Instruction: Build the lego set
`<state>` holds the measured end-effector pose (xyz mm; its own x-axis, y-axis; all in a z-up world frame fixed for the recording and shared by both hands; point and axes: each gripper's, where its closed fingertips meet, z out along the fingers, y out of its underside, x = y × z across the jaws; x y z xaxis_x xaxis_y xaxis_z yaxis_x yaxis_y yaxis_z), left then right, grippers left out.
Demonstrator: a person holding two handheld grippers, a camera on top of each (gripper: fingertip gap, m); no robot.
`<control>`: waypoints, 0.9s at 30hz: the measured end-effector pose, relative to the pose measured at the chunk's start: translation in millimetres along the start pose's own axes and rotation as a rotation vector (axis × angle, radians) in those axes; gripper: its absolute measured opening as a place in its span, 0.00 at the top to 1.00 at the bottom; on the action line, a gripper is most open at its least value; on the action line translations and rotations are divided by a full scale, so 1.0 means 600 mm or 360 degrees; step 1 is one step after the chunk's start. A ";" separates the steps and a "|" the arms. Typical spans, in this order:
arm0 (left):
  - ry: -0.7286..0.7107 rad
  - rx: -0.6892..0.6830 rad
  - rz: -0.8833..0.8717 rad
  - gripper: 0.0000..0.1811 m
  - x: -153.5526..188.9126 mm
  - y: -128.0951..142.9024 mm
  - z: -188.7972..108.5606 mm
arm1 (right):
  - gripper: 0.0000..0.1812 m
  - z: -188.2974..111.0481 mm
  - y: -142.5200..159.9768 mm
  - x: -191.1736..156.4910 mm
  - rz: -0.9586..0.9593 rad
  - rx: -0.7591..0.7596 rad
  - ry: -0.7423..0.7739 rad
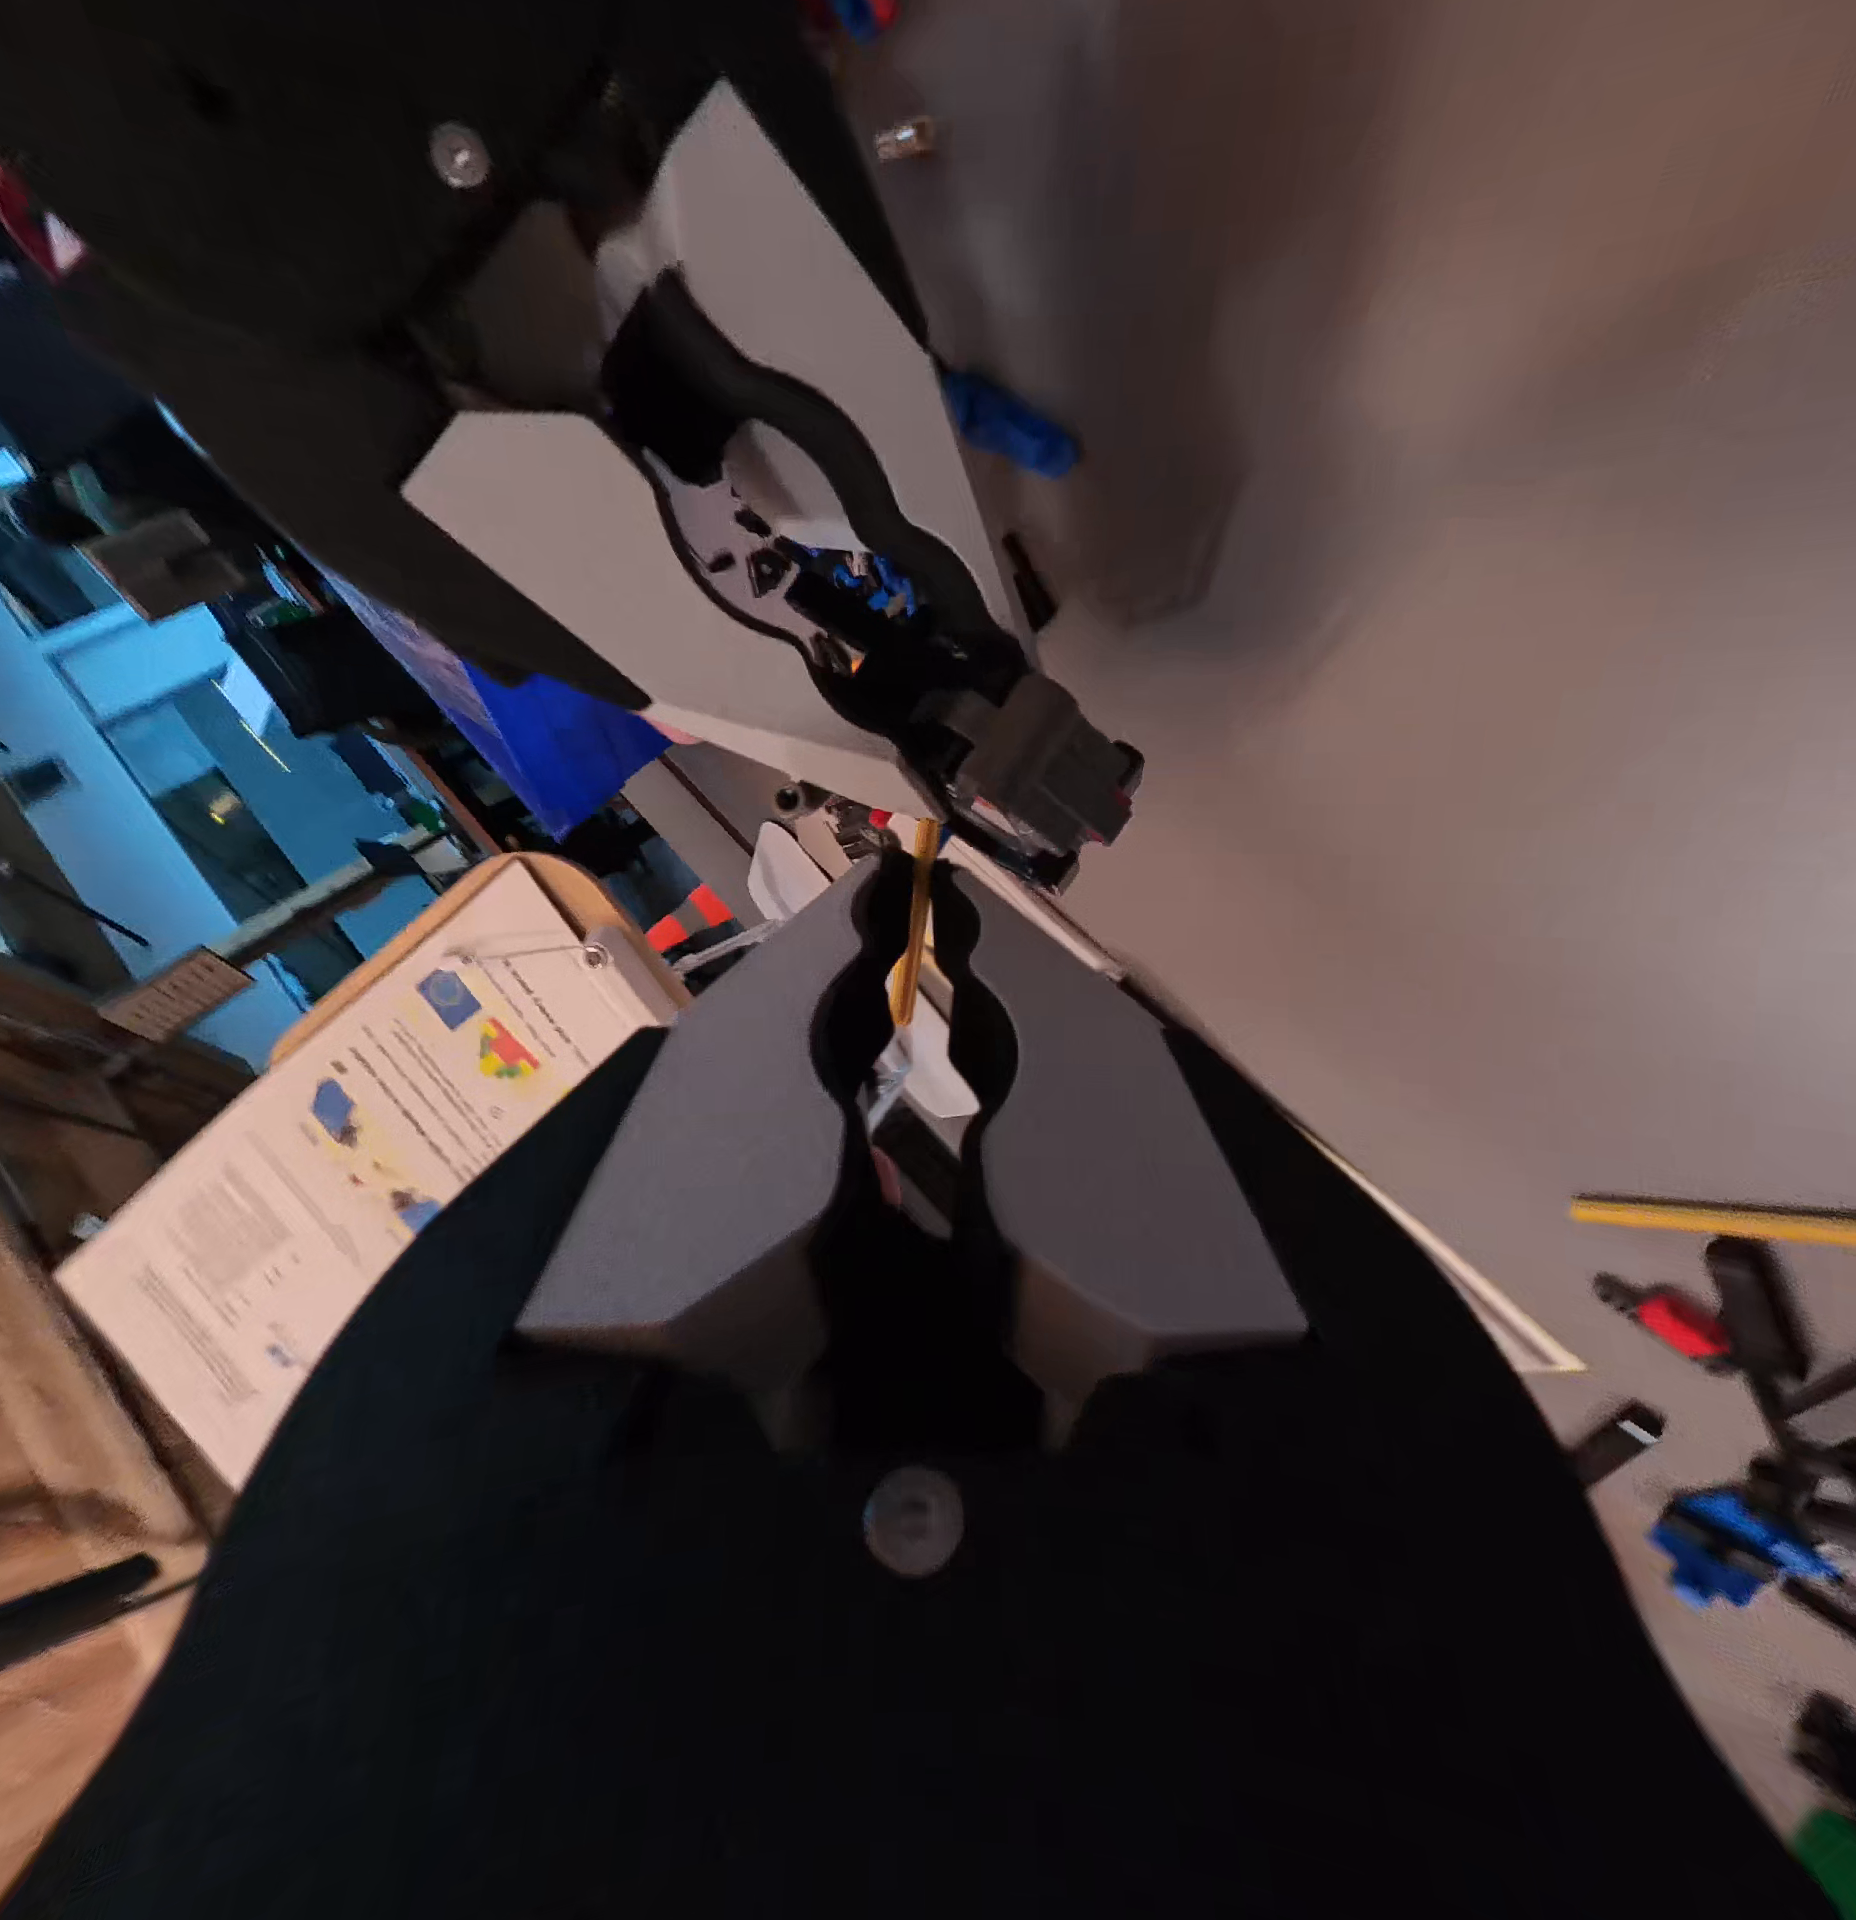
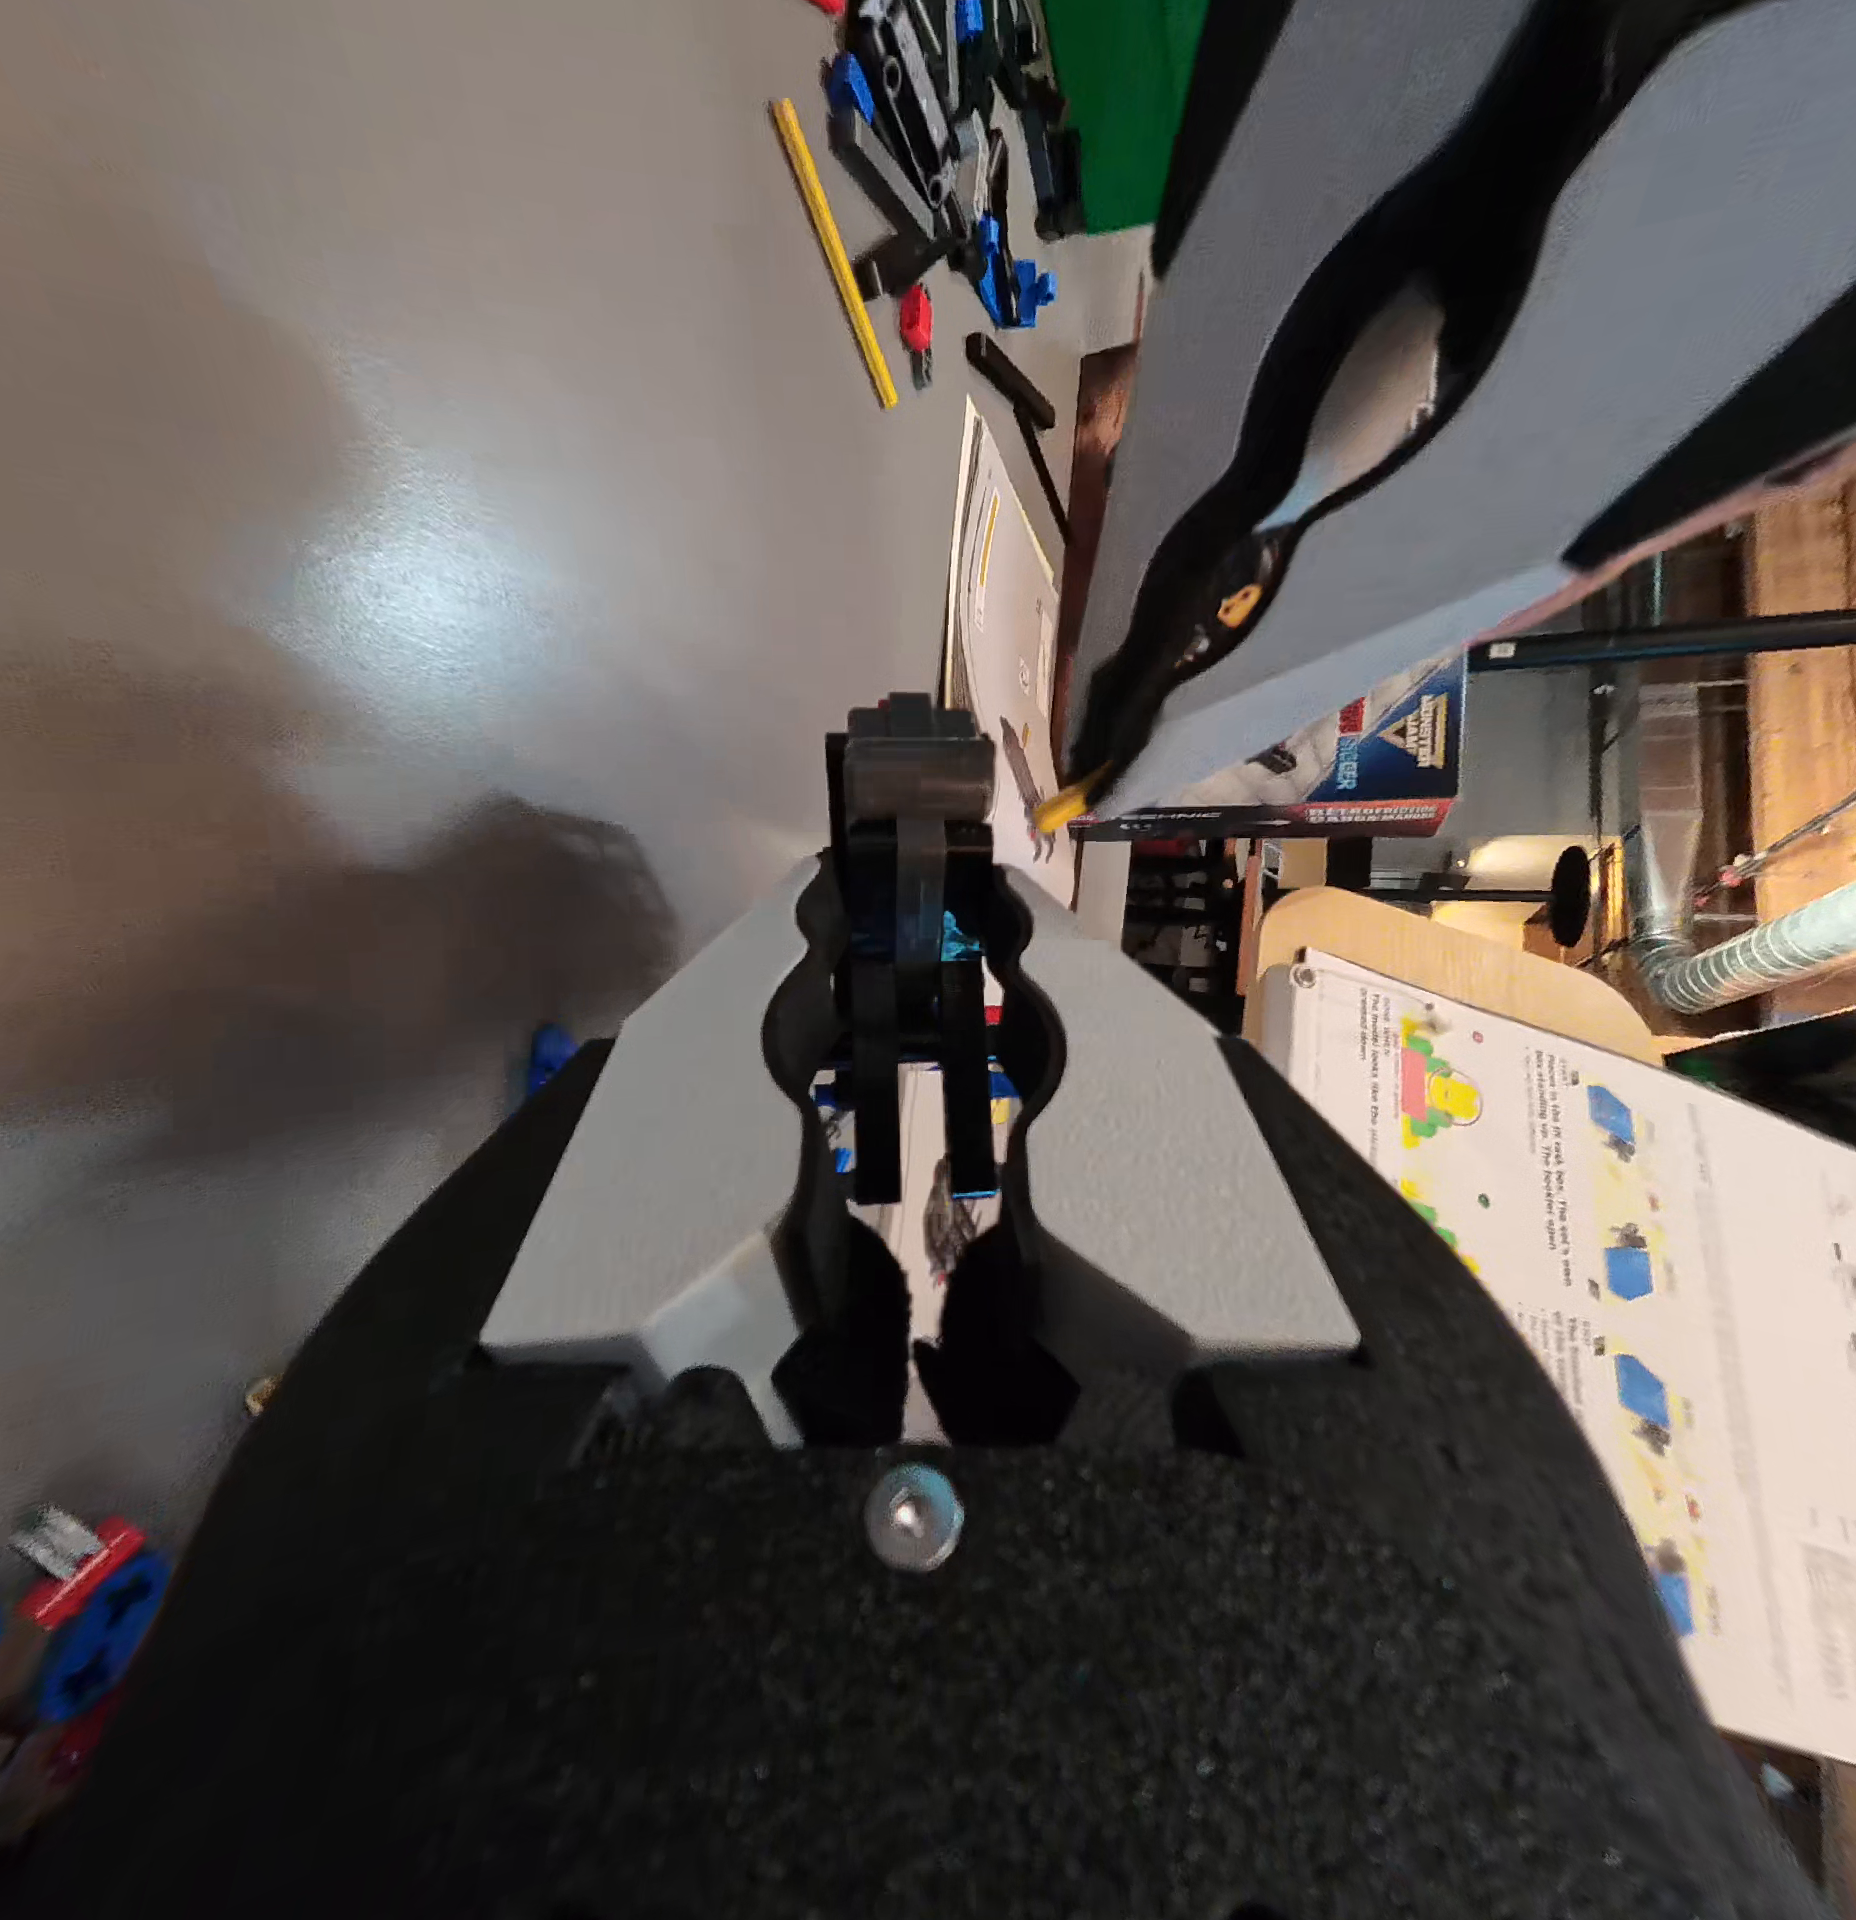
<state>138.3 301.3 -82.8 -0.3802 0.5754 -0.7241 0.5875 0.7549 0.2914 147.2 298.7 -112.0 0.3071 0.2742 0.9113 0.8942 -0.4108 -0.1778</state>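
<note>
The left gripper [image 1: 908,883] pinched a thin yellow axle [image 1: 911,940], its tip aimed at the dark assembly [image 1: 1017,748] — seemingly to thread it in. The right gripper [image 2: 908,894] clamped that black-and-grey assembly [image 2: 913,790] off the grey table [image 2: 384,520], steadying it; spare pieces [image 2: 955,156] lay far off.

Both grippers are held up off the table, tips turned toward each other and nearly meeting. The left gripper [image 1: 908,883] has its grey fingers [image 1: 737,1122] drawn close, pinching a thin yellow rod [image 1: 911,935] that pokes out past the tips. The right gripper [image 2: 908,894] comes in tilted from the other side, its fingers [image 2: 685,1122] clamped on a black and grey lego piece [image 2: 913,790] whose end sticks out beyond them.
</note>
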 end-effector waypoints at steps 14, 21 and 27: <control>0.0151 0.0082 0.0376 0.99 0.013 -0.017 0.002 | 0.86 -0.002 -0.014 -0.005 -0.0140 0.0001 0.0025; 0.0215 0.0143 0.0195 0.99 0.003 -0.024 -0.009 | 0.86 -0.006 -0.014 0.000 -0.0167 -0.0001 0.0049; 0.0298 0.0181 0.0098 0.99 0.006 -0.028 -0.010 | 0.86 -0.010 -0.019 0.000 -0.0189 0.0013 0.0051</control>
<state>122.8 292.3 -86.7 -0.4609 0.6756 -0.5754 0.6866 0.6823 0.2511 134.9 298.5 -107.7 0.1885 0.2923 0.9376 0.9264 -0.3698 -0.0709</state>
